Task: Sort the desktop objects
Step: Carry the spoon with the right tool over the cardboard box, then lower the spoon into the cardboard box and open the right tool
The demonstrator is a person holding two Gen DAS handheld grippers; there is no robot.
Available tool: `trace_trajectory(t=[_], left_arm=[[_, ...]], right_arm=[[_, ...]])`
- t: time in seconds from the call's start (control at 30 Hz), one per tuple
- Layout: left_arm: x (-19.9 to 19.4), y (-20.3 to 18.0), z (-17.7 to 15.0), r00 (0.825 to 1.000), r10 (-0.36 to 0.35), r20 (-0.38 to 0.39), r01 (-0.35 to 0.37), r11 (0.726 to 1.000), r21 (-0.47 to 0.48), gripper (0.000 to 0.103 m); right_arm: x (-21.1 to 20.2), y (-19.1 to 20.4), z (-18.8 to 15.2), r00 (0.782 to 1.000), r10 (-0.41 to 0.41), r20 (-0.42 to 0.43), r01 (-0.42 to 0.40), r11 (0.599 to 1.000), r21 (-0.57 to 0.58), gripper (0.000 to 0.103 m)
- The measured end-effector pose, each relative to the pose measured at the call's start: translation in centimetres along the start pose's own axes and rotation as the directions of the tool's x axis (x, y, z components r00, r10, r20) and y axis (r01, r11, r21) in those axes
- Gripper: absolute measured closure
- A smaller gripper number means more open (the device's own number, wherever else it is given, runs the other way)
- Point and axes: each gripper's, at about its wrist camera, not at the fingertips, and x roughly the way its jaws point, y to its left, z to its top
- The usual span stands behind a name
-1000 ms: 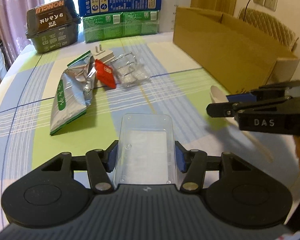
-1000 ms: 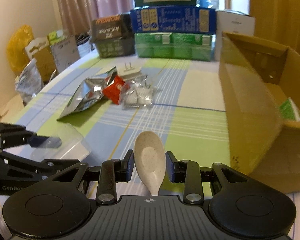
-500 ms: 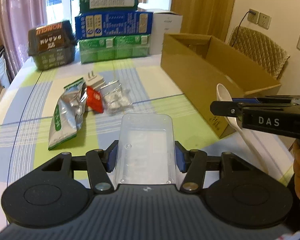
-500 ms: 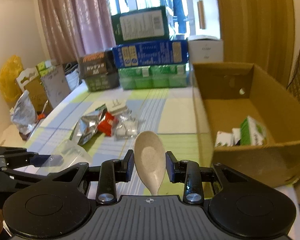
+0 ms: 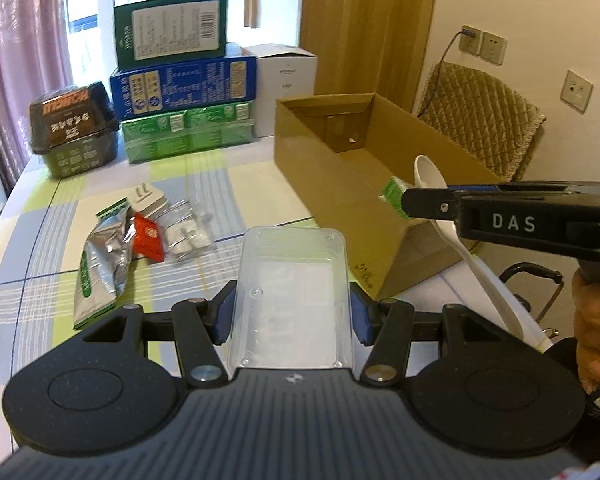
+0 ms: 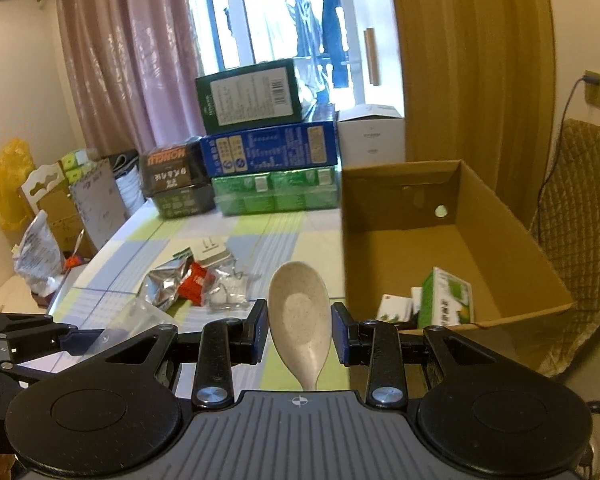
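A: Where do our two things sit against the jaws?

B: We have the clear plastic tray (image 5: 292,292) square between the blue pads of our left gripper (image 5: 292,314), the jaws closed on its long sides, its far end reaching out past them above the worktop (image 5: 40,240). Our right gripper (image 6: 299,332) has its jaws closed on the speckled beige spoon (image 6: 300,318), bowl up and pointing far, handle running back to the body.

A: And the box?

B: The open cardboard box (image 6: 512,248) stands on the right of the worktop. We see the spoon's bowl just above its near left corner. Inside, near the front wall, lie a green-and-white carton (image 6: 446,300) and a small white packet (image 6: 394,308).

A: Any writing we can read?

B: "DAS" in white on the side of the right gripper, seen from the left camera. "HONGLI" upside down on the dark tub (image 5: 74,128) at the far left. The stacked boxes (image 5: 184,84) carry print too small for us. A silver pouch (image 5: 102,264), a red sachet (image 5: 150,238) and a white plug (image 5: 148,198) lie left of centre.
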Motion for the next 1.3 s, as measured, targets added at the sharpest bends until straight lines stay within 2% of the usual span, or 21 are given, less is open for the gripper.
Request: trace_trajectory(t=[0.33, 0.7, 0.93, 1.3], left_arm=[[0.6, -3.1, 3.4, 0.997, -0.073, 0.015, 0.072, 0.997, 0.036, 0.052], [4.4, -6.7, 9.2, 0.991, -0.131, 0.03, 0.129, 0.989, 0.074, 0.052], [7.0, -7.9, 11.5, 0.988, -0.153, 0.018, 0.151, 0.985, 0.078, 0.052], [10.3, -8.0, 13.4, 0.988, -0.157, -0.003, 0.157, 0.985, 0.07, 0.052]], right_arm=[[-1.6, -3.6, 2.3, 0.998, -0.062, 0.016, 0.062, 0.998, 0.01, 0.073], [0.3, -9.3, 6.4, 0.986, -0.166, -0.006, 0.166, 0.986, -0.009, 0.073], [2.4, -11.6, 7.9, 0.983, -0.18, -0.035, 0.18, 0.984, -0.003, 0.073], [5.0, -13.5, 9.2, 0.981, -0.186, -0.062, 0.186, 0.982, 0.005, 0.073]])
